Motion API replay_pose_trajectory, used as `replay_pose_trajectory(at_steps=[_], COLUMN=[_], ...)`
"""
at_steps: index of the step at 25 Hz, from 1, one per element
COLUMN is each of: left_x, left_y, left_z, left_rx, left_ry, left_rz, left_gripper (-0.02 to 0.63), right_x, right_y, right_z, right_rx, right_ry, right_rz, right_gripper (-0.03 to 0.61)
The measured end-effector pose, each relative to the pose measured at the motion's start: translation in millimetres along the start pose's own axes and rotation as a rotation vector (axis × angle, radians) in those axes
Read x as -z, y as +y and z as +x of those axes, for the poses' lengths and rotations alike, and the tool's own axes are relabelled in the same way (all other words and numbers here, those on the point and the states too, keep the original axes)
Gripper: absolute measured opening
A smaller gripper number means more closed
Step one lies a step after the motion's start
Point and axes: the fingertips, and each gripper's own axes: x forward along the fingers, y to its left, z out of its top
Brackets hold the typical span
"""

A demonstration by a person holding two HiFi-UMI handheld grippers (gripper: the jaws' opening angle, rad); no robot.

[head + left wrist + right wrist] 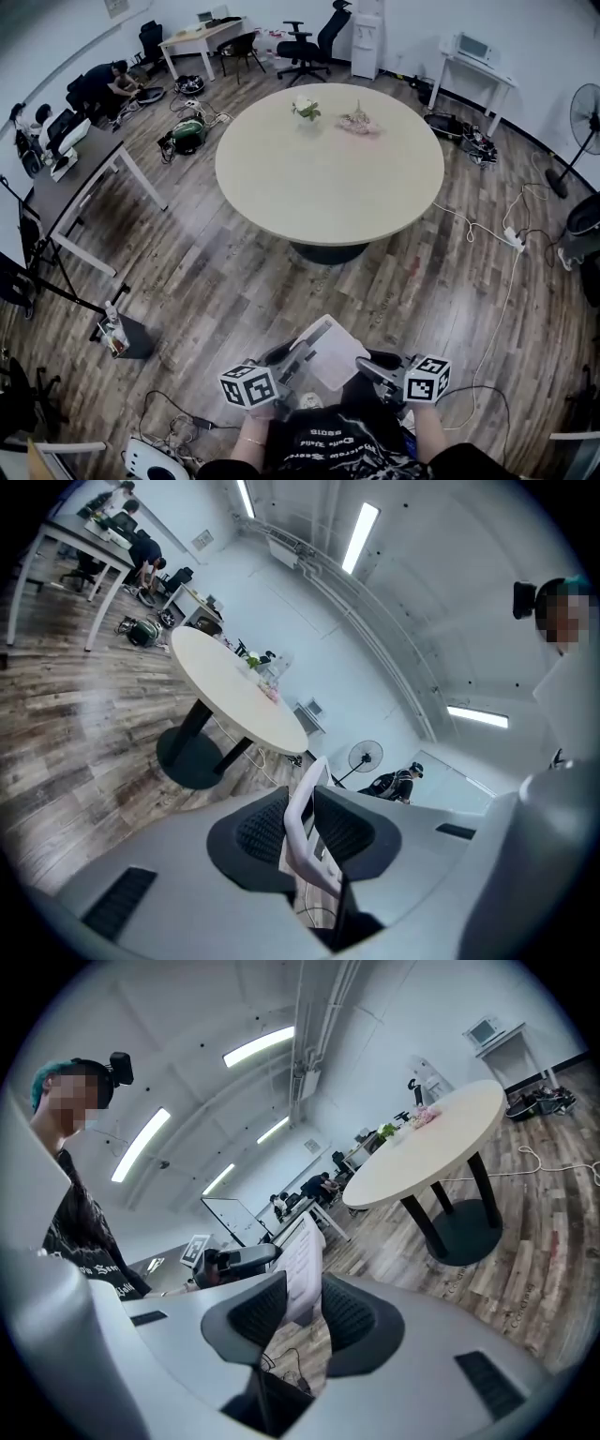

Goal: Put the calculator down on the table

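A white calculator (330, 352) hangs above the wood floor, close to my body, with a gripper on each side of it. My left gripper (284, 359) is shut on its left edge, and the thin white rim (302, 817) stands between the dark pads. My right gripper (375, 367) is shut on its right edge, where the pale body (302, 1269) rises between the pads. The round beige table (328, 187) stands ahead of me across the floor, also seen as the table (220, 682) in the left gripper view and the table (427, 1147) in the right gripper view.
Two small flower bunches (306, 108) (358, 120) sit at the table's far side. Cables (487, 234) trail over the floor at right, near a fan (581, 122). Desks (75, 187) and seated people (108, 84) are at left. A small stand with bottles (114, 334) is near my left.
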Motion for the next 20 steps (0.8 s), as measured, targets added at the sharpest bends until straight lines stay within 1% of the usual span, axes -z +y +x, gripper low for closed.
replay_pose_trajectory(at_steps=[4,8,12,16,20], left_x=[-34.7,-68.3,-96.1,-115.6,-121.7], left_y=[9.7,13.8,16.5,16.3,12.5], left_z=[33.7,68.5,102.9,138.1,169.7], left_rx=[-0.043,-0.079,-0.119,-0.146,-0.144], left_ry=[-0.044,-0.095,-0.141,-0.175,-0.197], left_rz=[-0.029,-0.055,-0.075,-0.096,-0.120], left_gripper=[0.098,0.098,0.098,0.098,0.098], right_x=[-45.3,-93.3,-135.2,-169.7,-192.7], right_y=[-33.0,-65.1,-95.5,-124.3,-148.8], right_z=[16.8,29.2,37.1,37.9,28.7], right_rx=[-0.042,-0.086,-0.124,-0.149,-0.150], right_ry=[0.054,0.107,0.149,0.183,0.199], right_rz=[-0.010,-0.044,-0.064,-0.085,-0.104], right_gripper=[0.123,0.124,0.126,0.126,0.126])
